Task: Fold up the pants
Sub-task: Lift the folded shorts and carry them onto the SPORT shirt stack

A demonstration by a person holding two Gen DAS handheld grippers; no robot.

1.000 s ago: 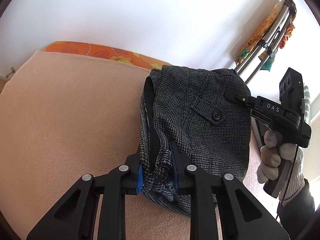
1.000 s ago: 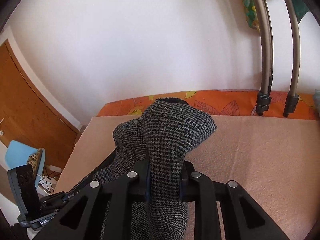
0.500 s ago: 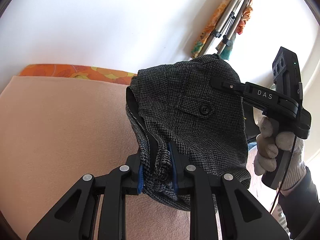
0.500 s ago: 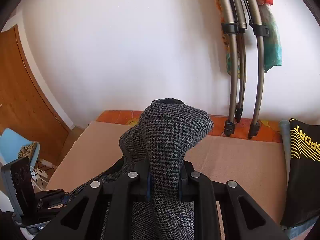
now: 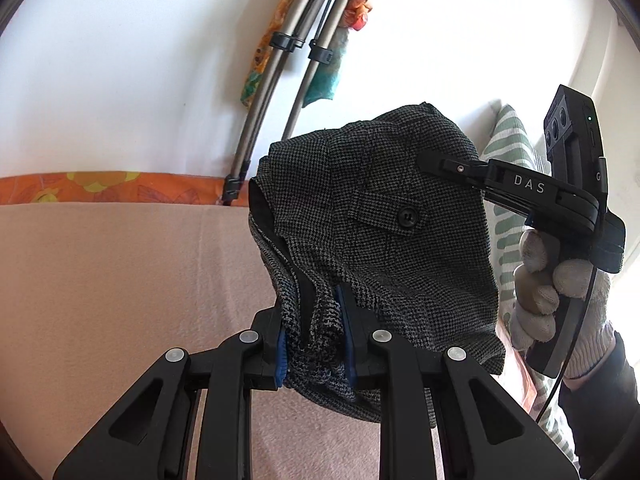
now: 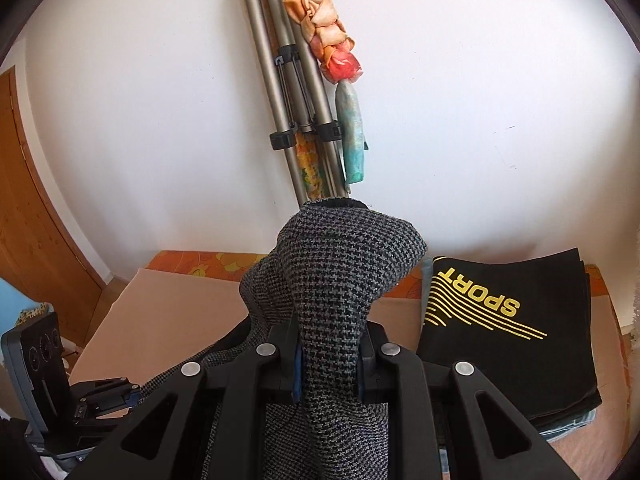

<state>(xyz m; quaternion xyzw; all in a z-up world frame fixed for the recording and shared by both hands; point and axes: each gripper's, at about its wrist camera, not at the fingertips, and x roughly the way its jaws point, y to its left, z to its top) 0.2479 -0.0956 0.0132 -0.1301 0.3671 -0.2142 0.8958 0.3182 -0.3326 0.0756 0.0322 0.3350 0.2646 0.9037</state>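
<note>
Houndstooth pants [image 5: 384, 240] hang pinched between left gripper [image 5: 314, 340] and right gripper [image 6: 328, 364].

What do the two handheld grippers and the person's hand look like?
Both grippers, left gripper and right gripper, are black with silver rivets and blue pads inside the jaws. The right one carries white "DAS" lettering and a thin black cable. The right hand wears a white knit glove and dark sleeve.

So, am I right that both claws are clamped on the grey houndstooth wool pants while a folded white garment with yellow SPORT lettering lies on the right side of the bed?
Almost: the folded garment with yellow SPORT lettering is black, not white, as the right wrist view shows. The rest holds: the left claw and the right claw are both clamped on the grey houndstooth wool pants.
</note>
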